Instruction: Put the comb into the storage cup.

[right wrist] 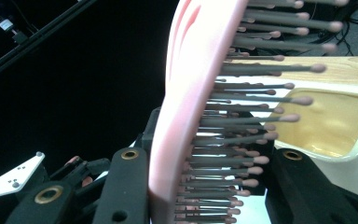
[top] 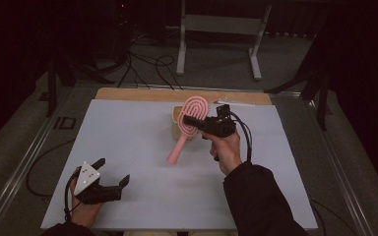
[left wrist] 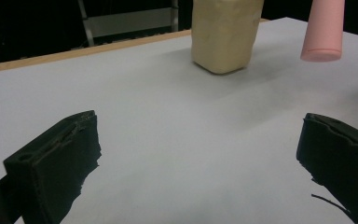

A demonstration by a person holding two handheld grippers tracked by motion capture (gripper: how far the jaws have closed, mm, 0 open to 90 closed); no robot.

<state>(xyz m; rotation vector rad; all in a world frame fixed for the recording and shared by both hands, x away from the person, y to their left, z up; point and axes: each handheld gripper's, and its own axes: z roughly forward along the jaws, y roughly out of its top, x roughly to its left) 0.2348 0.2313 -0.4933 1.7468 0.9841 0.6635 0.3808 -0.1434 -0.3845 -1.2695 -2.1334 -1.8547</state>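
Observation:
A pink hairbrush (top: 195, 112) with an oval head hangs tilted over the table, its handle (top: 176, 151) pointing down toward me. My right gripper (top: 189, 119) is shut on the head; in the right gripper view the jaws press the brush (right wrist: 186, 93) from its back and its bristle side. Just behind and below it stands a cream open-topped container (top: 176, 115), whose hollow (right wrist: 326, 121) shows past the bristles. My left gripper (top: 113, 170) rests open at the near left of the white table (top: 128, 142). From the left gripper (left wrist: 200, 154), the container (left wrist: 223, 32) and the handle's end (left wrist: 324, 37) lie ahead.
A wooden strip (top: 142, 93) runs along the table's far edge, with a thin white stick (top: 234, 103) lying on it. On the floor beyond stand a metal frame (top: 221, 24) and loose cables (top: 147, 64). Dark stands flank the table.

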